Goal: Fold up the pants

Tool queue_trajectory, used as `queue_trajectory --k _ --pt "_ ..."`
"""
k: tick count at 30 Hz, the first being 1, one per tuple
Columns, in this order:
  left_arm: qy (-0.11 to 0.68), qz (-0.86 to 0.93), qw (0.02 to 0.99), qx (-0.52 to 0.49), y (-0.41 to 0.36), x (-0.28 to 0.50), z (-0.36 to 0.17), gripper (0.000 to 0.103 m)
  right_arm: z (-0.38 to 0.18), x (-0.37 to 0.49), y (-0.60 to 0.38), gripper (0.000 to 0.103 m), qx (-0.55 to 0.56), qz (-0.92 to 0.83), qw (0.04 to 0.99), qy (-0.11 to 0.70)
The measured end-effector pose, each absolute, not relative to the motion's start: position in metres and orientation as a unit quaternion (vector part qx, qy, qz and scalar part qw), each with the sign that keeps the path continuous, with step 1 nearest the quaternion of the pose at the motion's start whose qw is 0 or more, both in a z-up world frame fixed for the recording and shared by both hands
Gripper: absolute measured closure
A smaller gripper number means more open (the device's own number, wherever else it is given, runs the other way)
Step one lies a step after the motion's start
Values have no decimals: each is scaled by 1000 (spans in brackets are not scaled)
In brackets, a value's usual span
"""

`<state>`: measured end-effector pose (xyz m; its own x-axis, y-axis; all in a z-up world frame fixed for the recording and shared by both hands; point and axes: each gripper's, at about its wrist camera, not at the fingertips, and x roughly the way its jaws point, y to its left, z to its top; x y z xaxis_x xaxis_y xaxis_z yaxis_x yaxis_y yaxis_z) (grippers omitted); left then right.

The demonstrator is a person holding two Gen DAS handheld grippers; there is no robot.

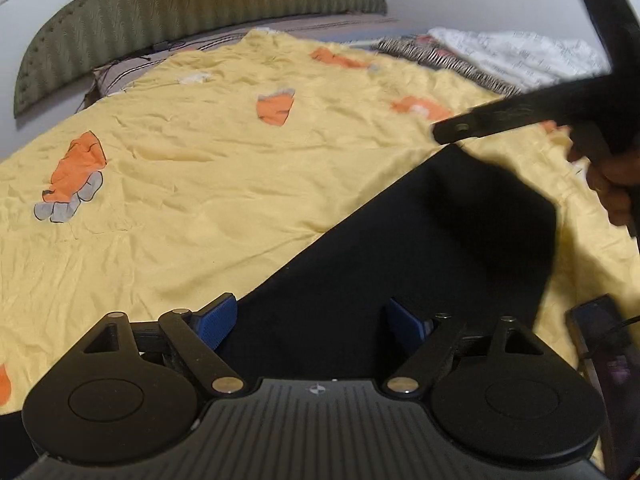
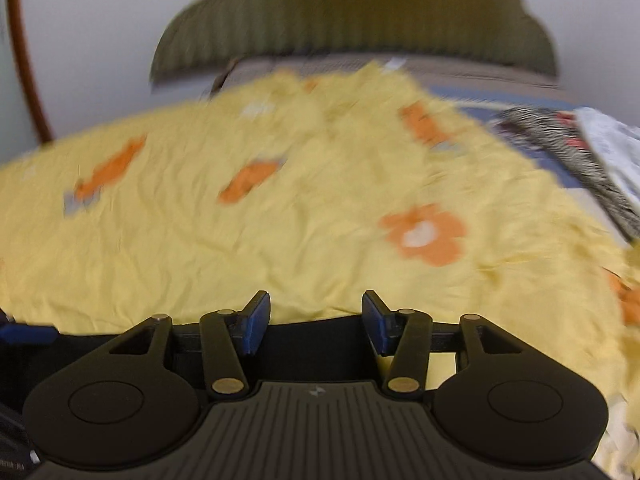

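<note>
Black pants flat under spread left tongs; right tongs spread above edge.

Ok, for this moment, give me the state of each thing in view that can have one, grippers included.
left gripper: open, jaws apart over the pants, gripping nothing.
right gripper: open, empty, at the pants' edge; view blurred.
black pants: lying flat on the bed, how far folded cannot be told.
yellow bedsheet: spread out, wrinkled.
phone: lying on the sheet beside the pants, cable attached.
</note>
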<state>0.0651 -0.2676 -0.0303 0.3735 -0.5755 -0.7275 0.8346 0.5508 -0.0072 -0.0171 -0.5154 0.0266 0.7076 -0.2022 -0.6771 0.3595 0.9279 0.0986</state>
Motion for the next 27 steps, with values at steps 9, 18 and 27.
queue_trajectory --k 9,18,27 --pt "388 -459 781 169 -271 64 -39 18 2 -136 -544 45 375 -139 870 289" --pt "358 -421 818 162 -275 72 -32 19 -18 -143 -539 43 407 -172 854 274" --pt "368 -485 777 162 -272 49 -23 18 -2 -56 -534 44 314 -84 878 352"
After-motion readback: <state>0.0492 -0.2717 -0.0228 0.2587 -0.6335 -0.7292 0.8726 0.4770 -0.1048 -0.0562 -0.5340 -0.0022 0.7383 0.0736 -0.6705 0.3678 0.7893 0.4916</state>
